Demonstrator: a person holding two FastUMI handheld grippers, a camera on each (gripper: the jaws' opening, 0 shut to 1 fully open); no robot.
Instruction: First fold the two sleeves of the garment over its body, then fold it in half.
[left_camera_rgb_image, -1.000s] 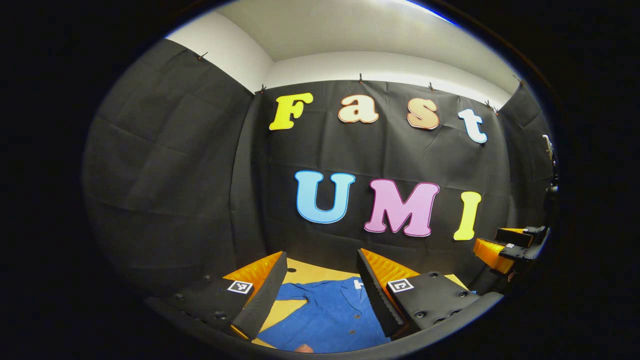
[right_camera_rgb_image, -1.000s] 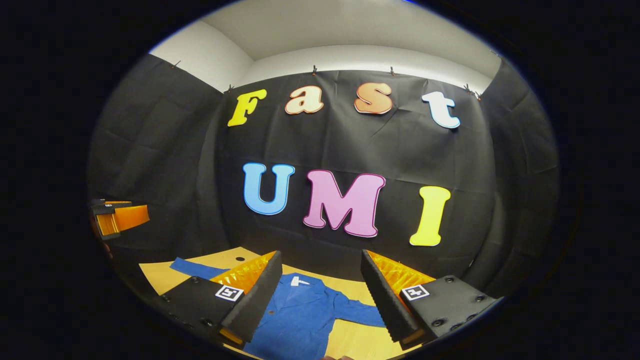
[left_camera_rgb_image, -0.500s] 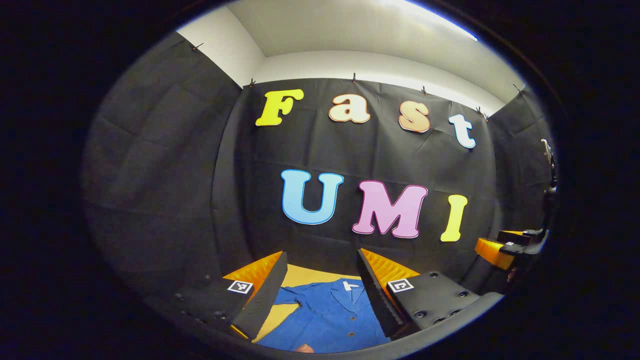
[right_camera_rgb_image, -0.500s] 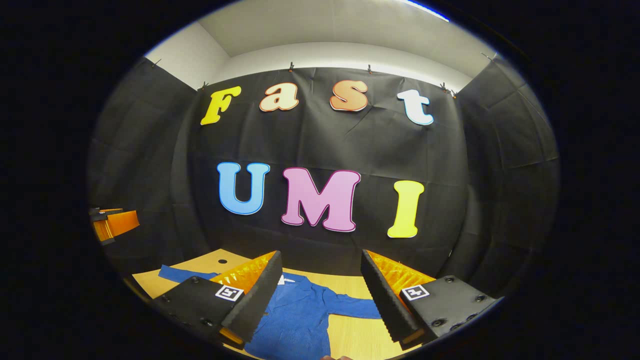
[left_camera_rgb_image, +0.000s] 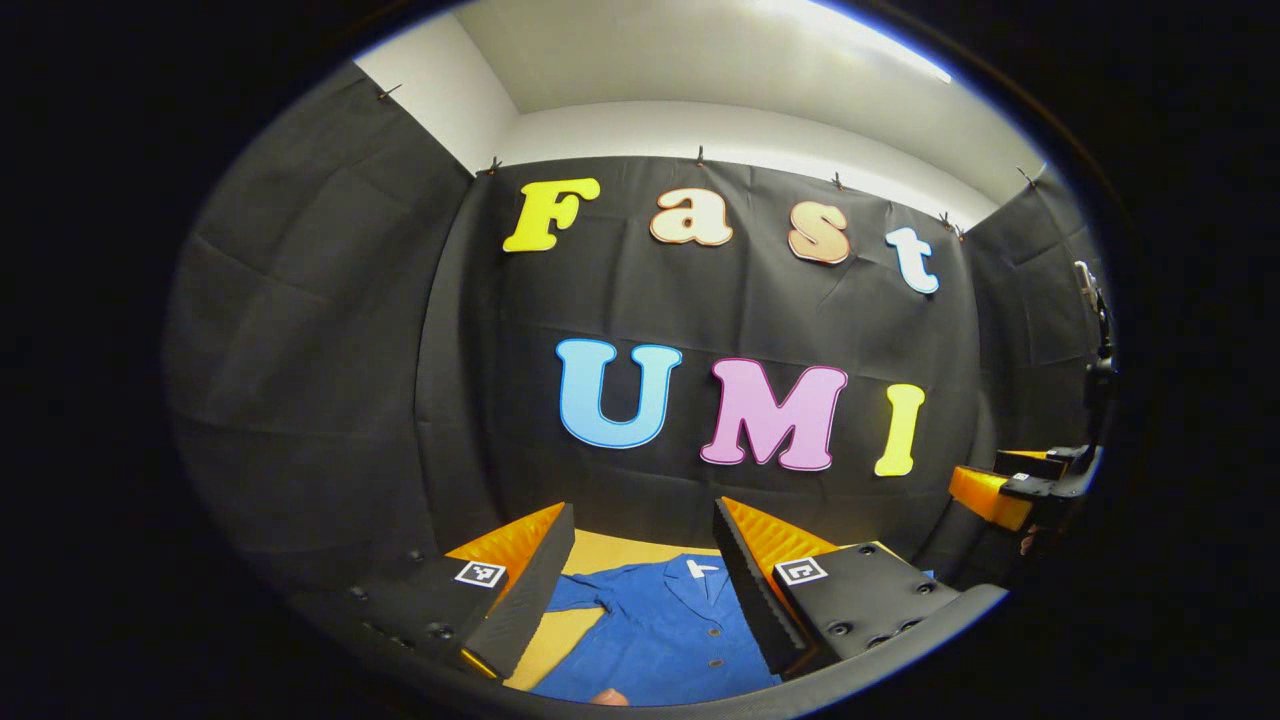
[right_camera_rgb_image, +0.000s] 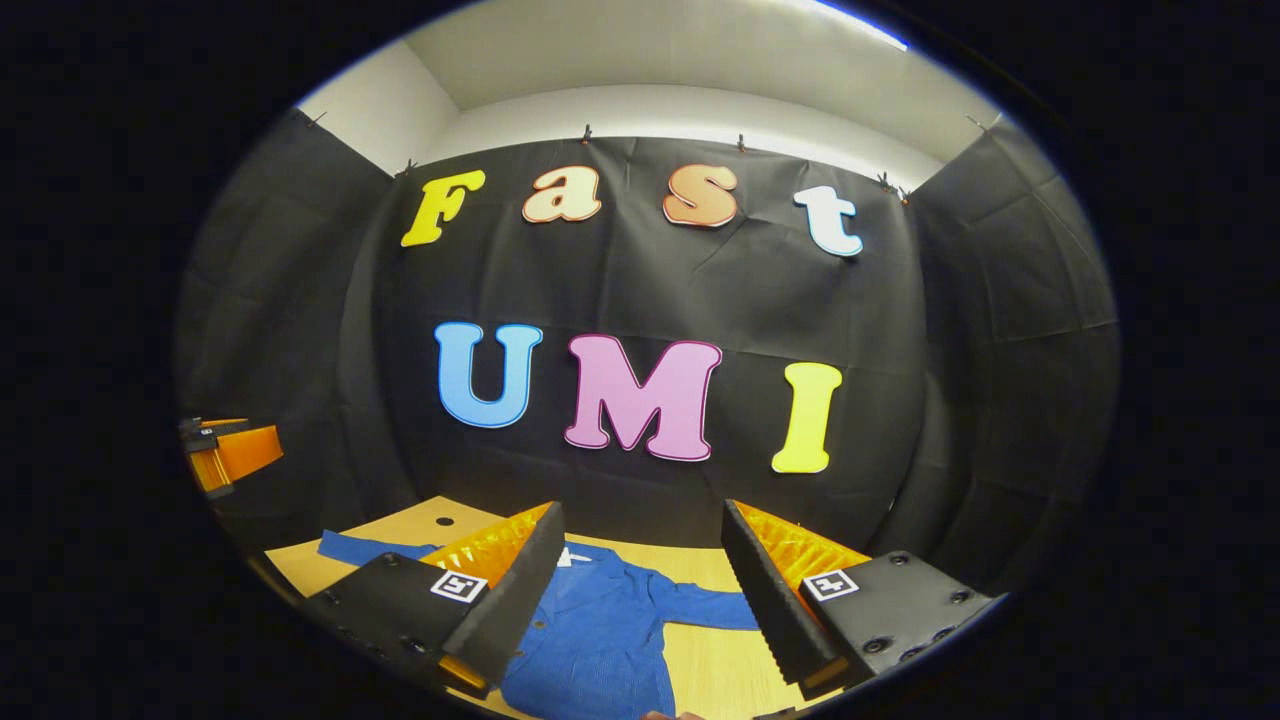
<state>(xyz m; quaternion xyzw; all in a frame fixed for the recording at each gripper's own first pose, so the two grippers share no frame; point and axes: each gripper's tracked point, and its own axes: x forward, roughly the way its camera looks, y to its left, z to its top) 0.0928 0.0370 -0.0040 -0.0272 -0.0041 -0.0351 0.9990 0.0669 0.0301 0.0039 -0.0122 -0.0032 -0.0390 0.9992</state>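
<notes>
Booth with black cloth wall, white wall strip and ceiling above. Light wooden table at the bottom of both views, a small dark hole in it near the far left corner.

Blue shirt lies flat on the table, front up, collar toward the far edge, white tag at the neck, buttons down the front. In the right gripper view one sleeve stretches out sideways toward the right, the other sleeve reaches out left behind the finger. Neither sleeve is folded over the body. In the left gripper view the shirt sits between the fingers, one sleeve bunched near the left finger.

Left gripper: jaws wide apart, nothing between them, held above the shirt, no contact. Right gripper: jaws wide apart, holding nothing, above the shirt, not touching it.

Right gripper also seen at the right edge of the left gripper view, left gripper at the left edge of the right gripper view; both up off the table, well apart.

A fingertip shows at the bottom edge of the left gripper view.
</notes>
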